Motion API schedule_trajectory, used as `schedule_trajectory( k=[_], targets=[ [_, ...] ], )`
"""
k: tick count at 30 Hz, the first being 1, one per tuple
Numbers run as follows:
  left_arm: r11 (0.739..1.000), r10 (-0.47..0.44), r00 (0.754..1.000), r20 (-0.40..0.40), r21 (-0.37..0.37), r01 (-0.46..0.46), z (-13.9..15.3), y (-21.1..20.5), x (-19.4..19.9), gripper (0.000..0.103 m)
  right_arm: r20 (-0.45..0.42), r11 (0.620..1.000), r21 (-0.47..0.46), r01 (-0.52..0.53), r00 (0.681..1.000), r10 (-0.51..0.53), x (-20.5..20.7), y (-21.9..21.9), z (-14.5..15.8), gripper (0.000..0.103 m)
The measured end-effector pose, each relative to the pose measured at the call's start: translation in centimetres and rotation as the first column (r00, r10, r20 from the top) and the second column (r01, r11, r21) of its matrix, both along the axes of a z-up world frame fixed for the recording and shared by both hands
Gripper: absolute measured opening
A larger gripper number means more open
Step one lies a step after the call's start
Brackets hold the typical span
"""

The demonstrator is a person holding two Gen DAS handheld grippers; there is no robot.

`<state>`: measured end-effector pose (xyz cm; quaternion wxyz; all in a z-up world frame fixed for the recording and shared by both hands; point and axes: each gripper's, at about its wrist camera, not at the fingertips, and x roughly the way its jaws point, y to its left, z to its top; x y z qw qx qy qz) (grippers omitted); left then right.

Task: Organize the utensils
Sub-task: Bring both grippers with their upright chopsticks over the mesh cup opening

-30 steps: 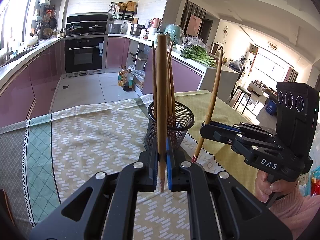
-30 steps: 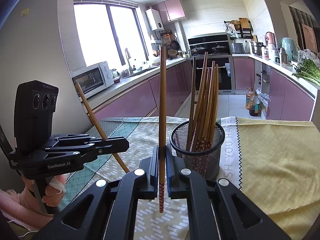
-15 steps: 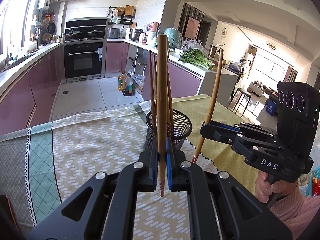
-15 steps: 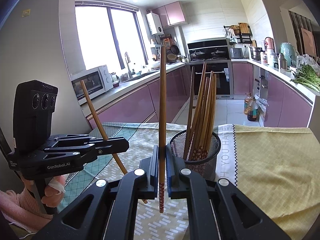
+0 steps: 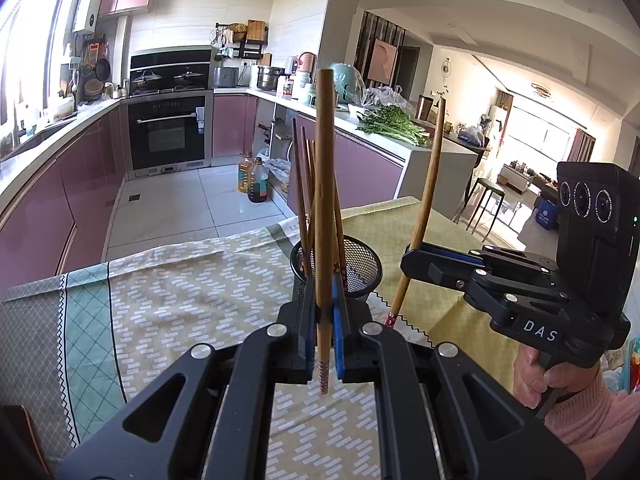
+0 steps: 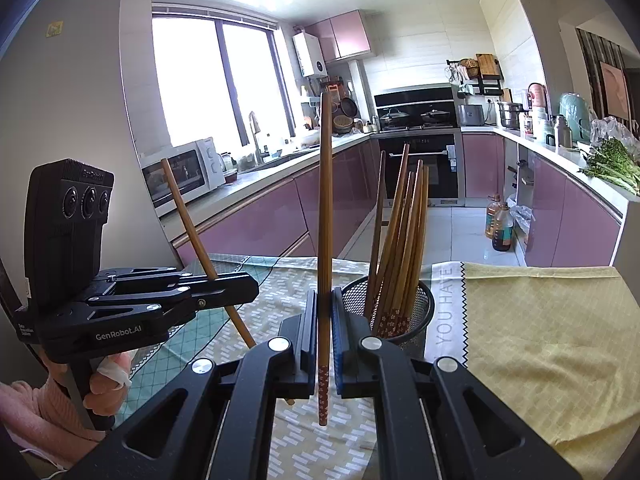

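just before the mesh holder (image 5: 352, 264), each gripper (image 5: 325, 320) clamps a chopstick (image 5: 324, 200).

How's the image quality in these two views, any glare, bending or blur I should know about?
Left wrist view: the window at the upper left blows out white and the cabinets bow outward, while the chopstick in the left tool stays sharp. Right wrist view: the kitchen window is overexposed, the corners go dark, and the mesh holder is crisp.

Two brown chopsticks (image 5: 324, 200) (image 6: 325, 220) held upright near mesh holder (image 6: 416, 312) of chopsticks.
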<state>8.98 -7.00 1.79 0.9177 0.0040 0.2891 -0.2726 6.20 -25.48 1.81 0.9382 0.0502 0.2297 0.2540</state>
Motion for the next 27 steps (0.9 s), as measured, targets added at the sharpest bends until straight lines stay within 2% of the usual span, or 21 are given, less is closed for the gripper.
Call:
schedule_trajectory(
  k=[27],
  targets=[
    [1.000, 0.009, 0.999, 0.054, 0.017, -0.010, 1.6, -0.6, 0.0, 0.007, 0.043, 1.000, 0.005, -0.002, 0.999, 0.001, 0.2, -0.3, 1.2, 0.006]
  ],
)
